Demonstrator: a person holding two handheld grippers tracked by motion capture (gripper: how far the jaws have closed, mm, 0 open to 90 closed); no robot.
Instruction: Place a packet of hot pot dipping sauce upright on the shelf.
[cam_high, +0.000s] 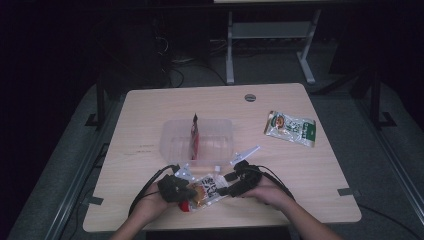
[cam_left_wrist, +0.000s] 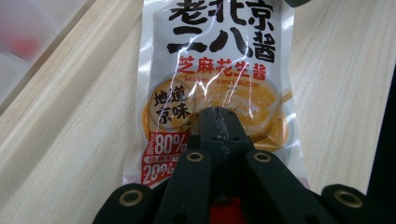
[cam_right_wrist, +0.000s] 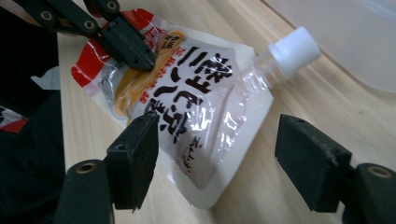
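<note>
A white spouted sauce pouch (cam_high: 207, 188) with black and red print lies flat near the table's front edge. Its white screw cap (cam_right_wrist: 293, 50) points toward the clear container. My left gripper (cam_left_wrist: 218, 114) is shut, and its joined tips rest on the orange picture on the lower half of the pouch (cam_left_wrist: 219, 56); in the right gripper view the left gripper (cam_right_wrist: 140, 58) comes in from the top left. My right gripper (cam_right_wrist: 215, 154) is open and straddles the upper part of the pouch (cam_right_wrist: 205, 112). One pad hangs over the pouch's edge and the other stands over bare wood.
A clear plastic container (cam_high: 172, 145) sits mid-table just beyond the pouch, with a red packet (cam_high: 194, 135) standing upright in it. A green and white packet (cam_high: 291, 128) lies at the right. Both forearms come in over the front edge.
</note>
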